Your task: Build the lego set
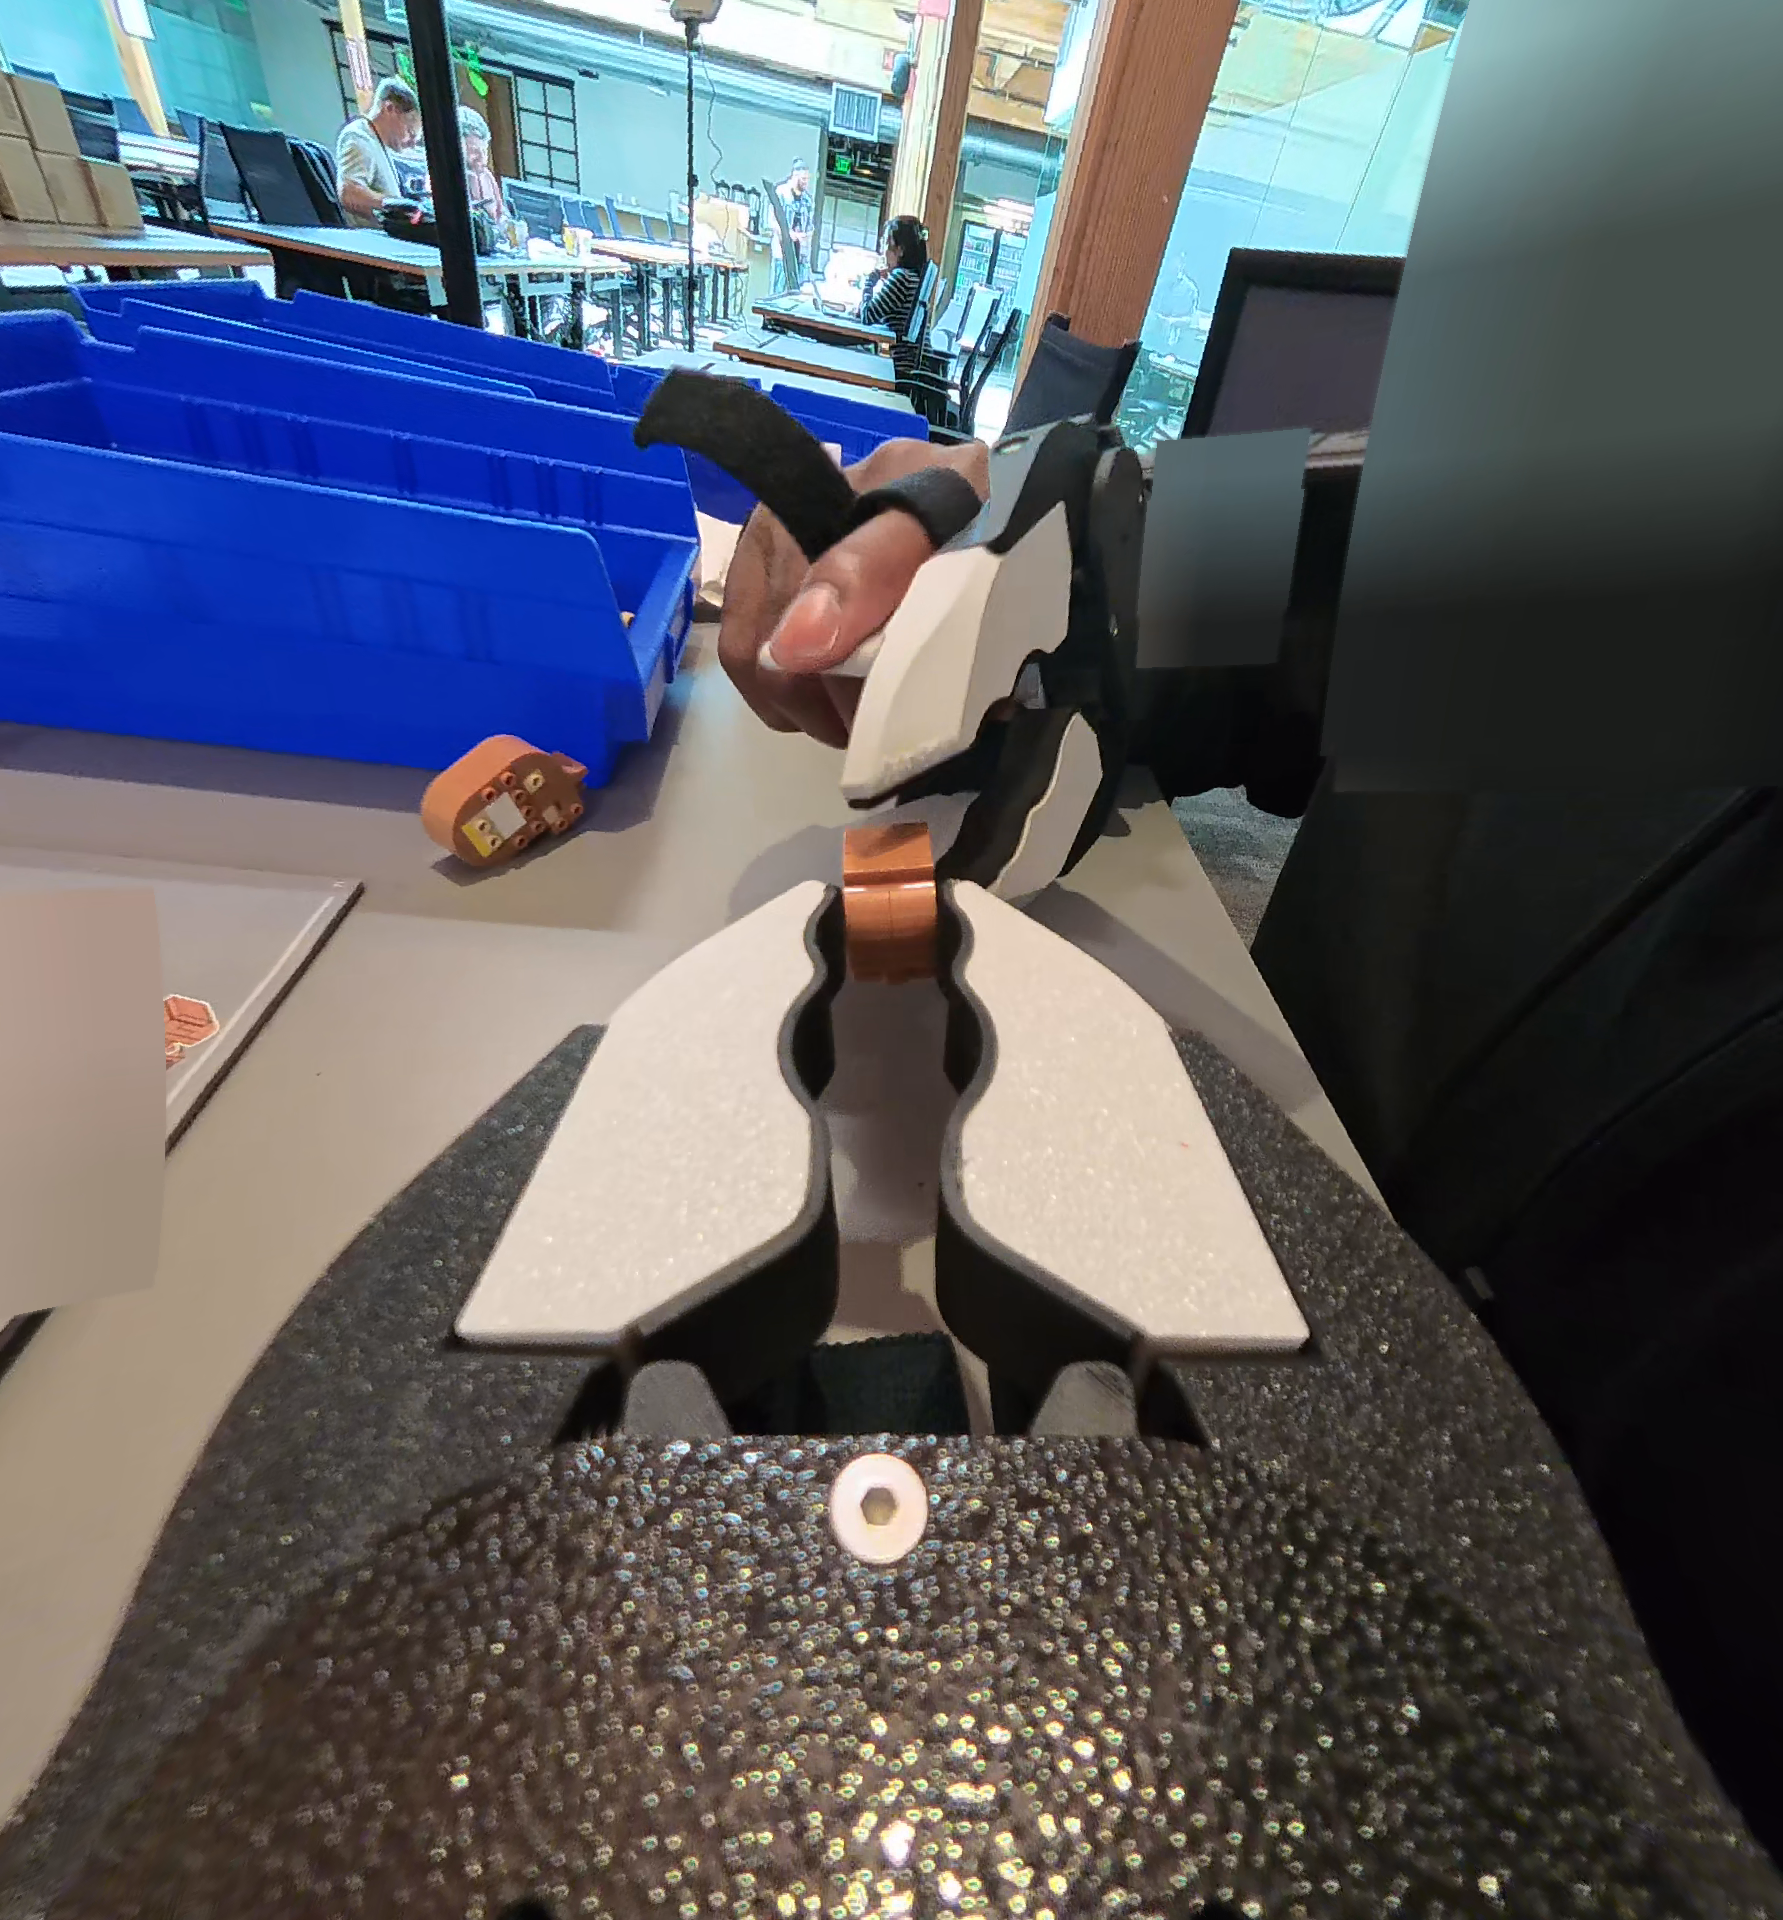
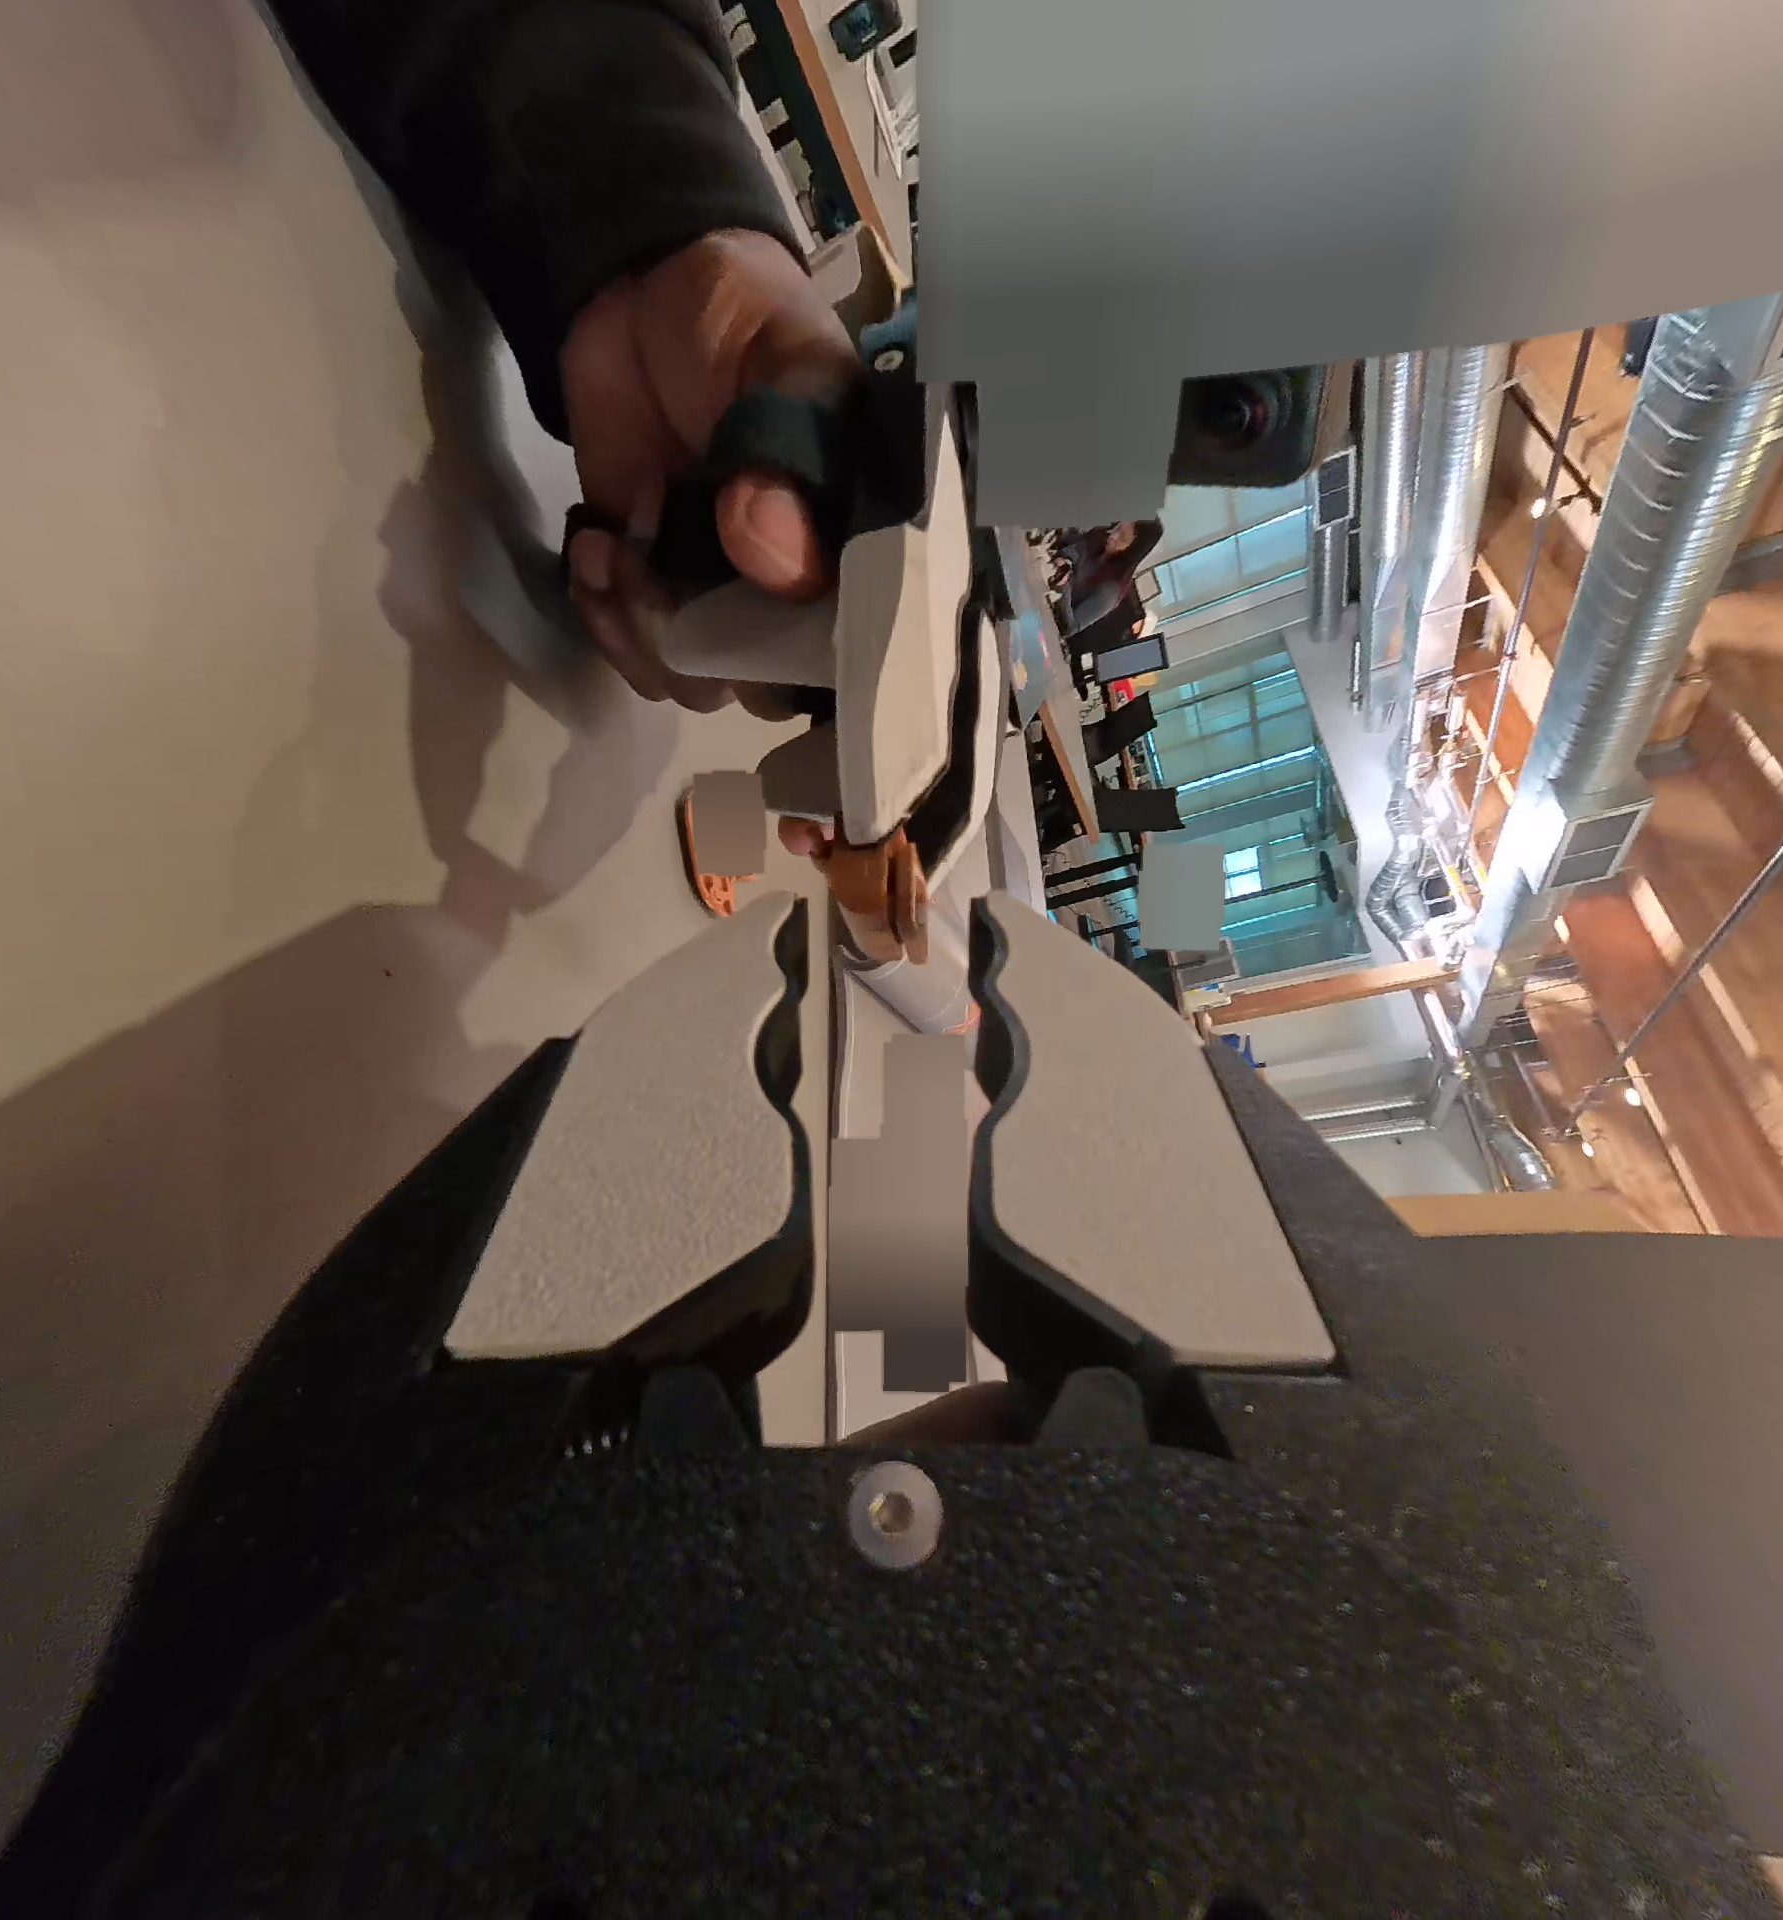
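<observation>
Left claw: the left gripper (image 1: 889,914) has two wide white fingers with wavy black pads. It is closed on a small brown block piece made of toy bricks (image 1: 889,914). Both pads press on the sides of the piece, right at the fingertips.

Brown piece: it sits up off the grey table (image 1: 596,966), pinched at the very tip of the left claw. Its top sticks out above the fingers.

Right claw: the right gripper (image 2: 887,914) has its fingers apart, with nothing pinched between them. Its fingertips are just beside the brown piece, and a gap shows on each side in the right wrist view. In the left wrist view it comes down from above, with its tips just over the piece.

Hands: a hand (image 1: 804,623) with a black strap on the thumb holds the right claw. Another hand (image 2: 700,488) in a dark sleeve holds the left claw.

Things close by: a second brown brick shape with round studs and a white square (image 1: 502,800) lies on its side on the table, to the left. Behind it stand long blue plastic bins (image 1: 295,582). A flat grey board with a dark edge (image 1: 253,935) lies on the left of the table.

Far away: a big room with long desks, chairs and people sitting.
</observation>
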